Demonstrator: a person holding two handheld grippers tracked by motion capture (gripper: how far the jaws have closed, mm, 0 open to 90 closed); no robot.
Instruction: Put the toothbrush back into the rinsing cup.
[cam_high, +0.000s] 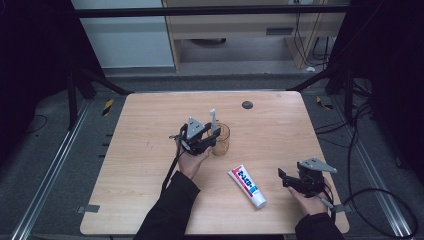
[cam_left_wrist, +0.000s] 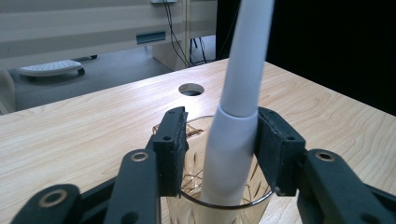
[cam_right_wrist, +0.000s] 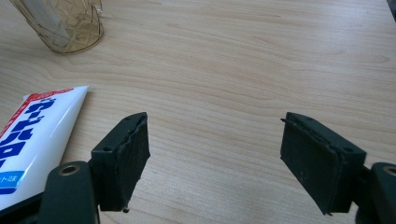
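Standing in the cup: the white toothbrush (cam_left_wrist: 238, 121) leans in the amber glass cup (cam_high: 220, 140), head end poking up above the rim.
Left gripper (cam_high: 212, 136): right at the cup, a jaw on either side of the toothbrush handle just above the rim.
Left jaws: parted, a clear gap showing between the left pad and the handle; the right pad sits right against it or a hair off, too close to call. No squeeze on it.
Cup: near the middle of the wooden table (cam_high: 150, 150), clear patterned glass, upright.
Right gripper (cam_high: 285, 179): low over the table's right-hand near corner, well apart from the cup.
Right jaws: spread wide, bare wood between the pads in the right gripper view.
Toothpaste tube (cam_high: 247, 186): lying flat on the table between the two hands, just beside the right gripper's left jaw.
Table hole (cam_high: 247, 104): small dark round opening beyond the cup, near the far edge.
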